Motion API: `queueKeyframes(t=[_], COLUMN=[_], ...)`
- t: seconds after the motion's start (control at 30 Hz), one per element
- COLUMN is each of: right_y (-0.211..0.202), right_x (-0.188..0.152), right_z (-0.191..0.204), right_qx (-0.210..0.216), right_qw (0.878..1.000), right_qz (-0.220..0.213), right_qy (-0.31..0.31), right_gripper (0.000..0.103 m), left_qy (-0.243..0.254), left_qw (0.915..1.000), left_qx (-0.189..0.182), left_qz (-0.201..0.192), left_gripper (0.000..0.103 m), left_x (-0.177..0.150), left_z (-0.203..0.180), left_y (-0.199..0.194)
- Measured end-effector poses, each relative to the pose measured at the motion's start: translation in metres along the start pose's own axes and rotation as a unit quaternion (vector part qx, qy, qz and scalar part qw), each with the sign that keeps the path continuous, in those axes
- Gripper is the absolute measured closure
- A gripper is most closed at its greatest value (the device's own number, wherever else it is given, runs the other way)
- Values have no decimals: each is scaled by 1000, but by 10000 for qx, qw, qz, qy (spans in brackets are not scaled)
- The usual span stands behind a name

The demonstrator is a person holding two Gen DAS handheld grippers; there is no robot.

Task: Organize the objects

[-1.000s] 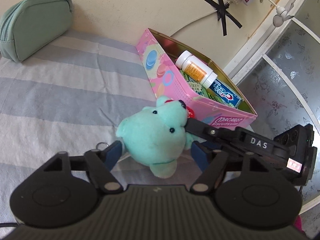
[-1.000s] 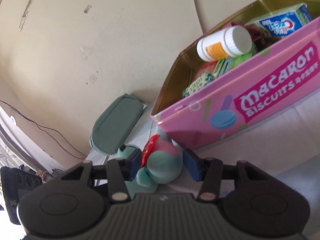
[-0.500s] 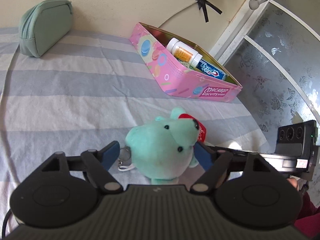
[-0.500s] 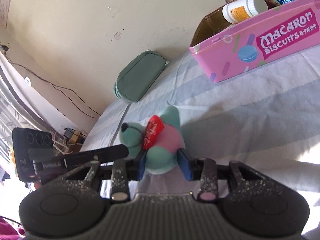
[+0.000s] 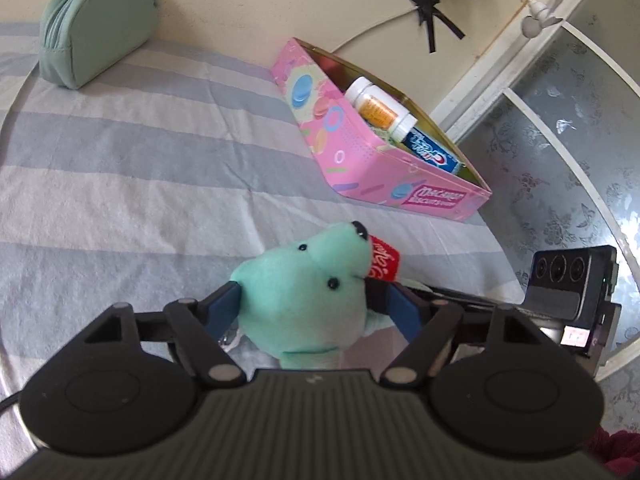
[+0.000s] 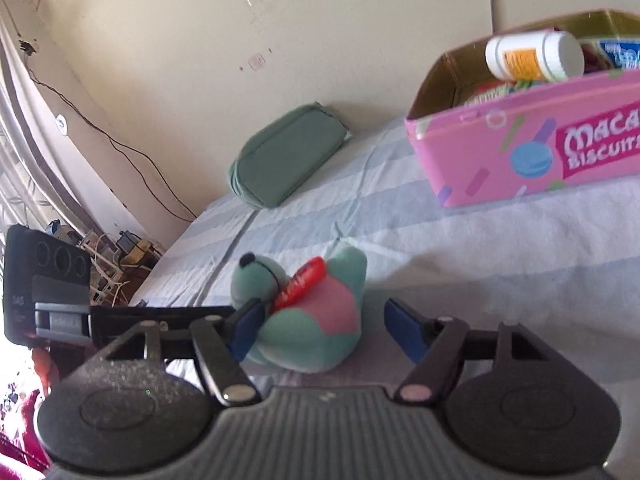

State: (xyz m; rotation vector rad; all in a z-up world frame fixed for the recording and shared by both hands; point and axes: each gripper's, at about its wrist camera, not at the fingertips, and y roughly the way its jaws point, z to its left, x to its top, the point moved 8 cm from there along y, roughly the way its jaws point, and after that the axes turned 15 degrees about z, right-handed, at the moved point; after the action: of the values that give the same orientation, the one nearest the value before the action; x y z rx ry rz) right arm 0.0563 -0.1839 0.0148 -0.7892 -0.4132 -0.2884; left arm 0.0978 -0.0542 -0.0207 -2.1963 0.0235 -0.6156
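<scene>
A mint-green plush bear (image 5: 304, 292) with a red tag sits on the striped bedsheet (image 5: 132, 184). My left gripper (image 5: 310, 304) is closed on the bear's head, both blue pads against it. In the right wrist view the bear (image 6: 308, 316) sits between the fingers of my right gripper (image 6: 326, 328), which is open; the right pad stands clear of the bear. A pink macaron biscuit tin (image 5: 360, 152) lies open beyond, holding a white pill bottle (image 5: 380, 108) and a toothpaste box (image 5: 430, 152). The tin (image 6: 520, 160) shows at upper right in the right wrist view.
A green zip pouch (image 5: 96, 20) leans on the wall at far left, also in the right wrist view (image 6: 284, 160). A frosted glass door (image 5: 560, 152) borders the bed on the right. Cables and clutter (image 6: 116, 248) lie off the bed's left edge.
Both grippers moved the bear back from the tin onto the open sheet. The left gripper closed on the bear's head. The right gripper opened and let go of the bear's body.
</scene>
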Motion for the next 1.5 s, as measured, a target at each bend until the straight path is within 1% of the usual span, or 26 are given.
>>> queueKeyframes(t=[0.03,0.07,0.1,0.17,0.27,0.37,0.47,0.53,0.6,0.8,0.93,1.03,1.13,1.2,1.27,1.3,1.37,1.4,1.5], right_y=[0,-2,-4,-11,-34,-66,-102,-123,-142,-181,-197,-208,-222,-226,-229,-229,-225,-221,-204], right_x=[-1,-2,-4,-9,-16,-26,-39,-47,-56,-68,-61,-41,-9,19,46,65,97,114,162], right_z=[-3,-5,-5,-9,-28,-54,-81,-97,-116,-147,-155,-148,-140,-136,-137,-138,-143,-148,-169], right_qx=[216,298,295,236,177,18,-200,-331,-425,-538,-601,-651,-738,-875,-955,-1006,-1069,-1069,-977], right_qw=[9997,9994,9995,9996,9988,9966,9920,9878,9833,9727,9723,9717,9701,9677,9658,9649,9653,9673,9771], right_qz=[51,59,53,-8,-206,-476,-790,-987,-1156,-1516,-1596,-1810,-2080,-2247,-2336,-2369,-2341,-2260,-1817], right_qy=[93,140,110,141,397,674,967,1156,1339,1672,1601,1374,1010,739,601,533,446,430,521], right_gripper=[52,56,59,61,62,62,62,62,62,62,62,62,62,62,62,62,63,63,63], left_qy=[-118,-145,-72,88,354,727,1090,1414,1631,1937,2011,2097,2220,2237,2333,2367,2307,2253,2056], left_qw=[9998,9998,9999,9999,9988,9956,9903,9854,9808,9720,9695,9699,9702,9717,9712,9709,9728,9742,9784], left_qx=[-132,-149,-81,-11,-65,-199,-318,-340,-380,-521,-613,-689,-670,-588,-428,-344,-217,-150,138], left_qz=[44,66,89,141,322,557,797,890,995,1224,1261,1030,701,483,225,115,-8,-51,-145], left_gripper=[26,30,33,34,34,34,34,34,34,34,34,34,34,34,34,34,35,35,35], left_x=[1,2,3,6,10,13,15,15,13,15,22,40,66,88,116,130,159,173,215], left_z=[3,3,1,-9,-32,-65,-102,-127,-147,-188,-203,-216,-228,-235,-242,-244,-244,-243,-230], left_y=[1,2,2,7,25,54,84,102,118,148,152,143,130,126,125,126,132,135,151])
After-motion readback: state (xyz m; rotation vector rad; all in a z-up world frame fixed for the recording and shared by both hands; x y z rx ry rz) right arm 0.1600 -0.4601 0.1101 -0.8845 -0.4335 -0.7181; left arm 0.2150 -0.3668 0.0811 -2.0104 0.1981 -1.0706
